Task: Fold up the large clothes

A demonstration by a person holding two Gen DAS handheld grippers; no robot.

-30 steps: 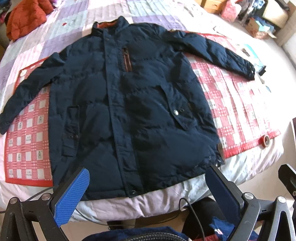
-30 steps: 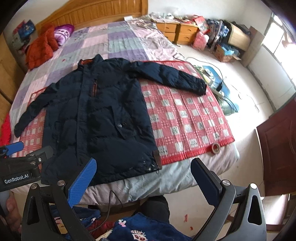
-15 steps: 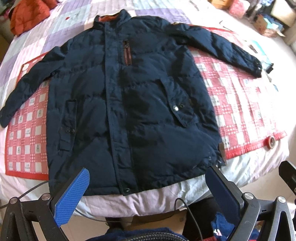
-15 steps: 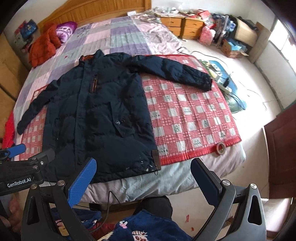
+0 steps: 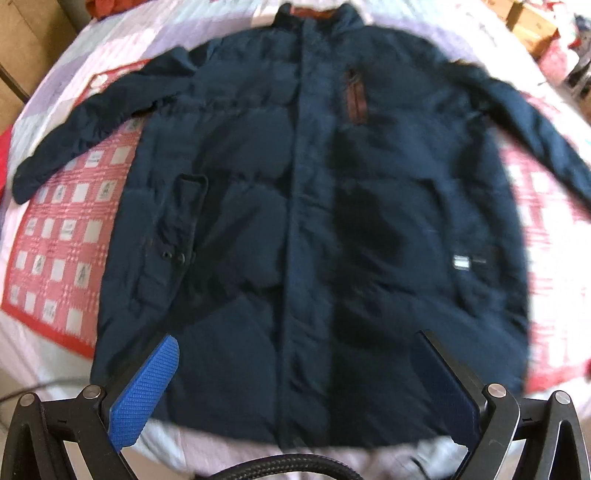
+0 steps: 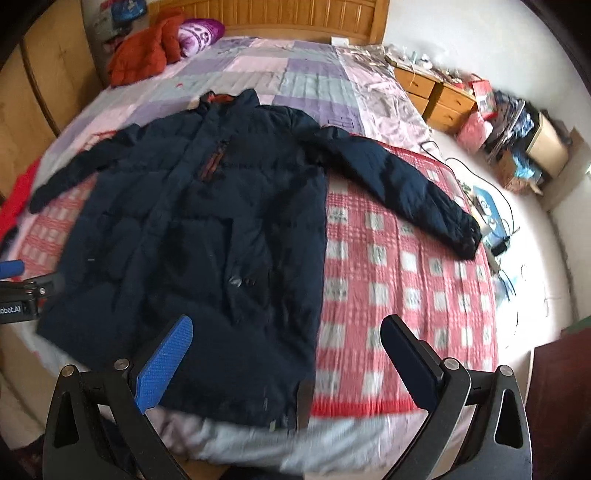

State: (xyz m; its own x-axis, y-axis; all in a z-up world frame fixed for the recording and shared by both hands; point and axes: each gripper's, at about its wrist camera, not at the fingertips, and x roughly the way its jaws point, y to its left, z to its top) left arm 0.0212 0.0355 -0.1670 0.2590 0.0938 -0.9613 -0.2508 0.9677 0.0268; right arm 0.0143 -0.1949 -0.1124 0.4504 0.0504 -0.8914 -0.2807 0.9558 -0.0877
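A large navy padded jacket (image 5: 306, 206) lies flat and face up on the bed, collar at the far end, both sleeves spread outward. In the right wrist view the same jacket (image 6: 192, 236) fills the left half, its right sleeve (image 6: 402, 184) stretched over a red checked mat (image 6: 402, 280). My left gripper (image 5: 299, 347) hovers open above the jacket's hem near the middle. My right gripper (image 6: 288, 332) is open too, above the jacket's lower right edge. Neither holds anything. Both views are blurred.
An orange garment (image 6: 140, 55) and a purple pillow (image 6: 199, 33) lie by the wooden headboard (image 6: 280, 14). Wooden drawers (image 6: 439, 96), boxes and cables clutter the floor on the right. The left gripper's body (image 6: 22, 299) shows at the left edge of the right wrist view.
Both grippers have moved forward over the foot of the bed, and the jacket now looms larger. The bed's front edge has dropped low in view. Both stayed open.
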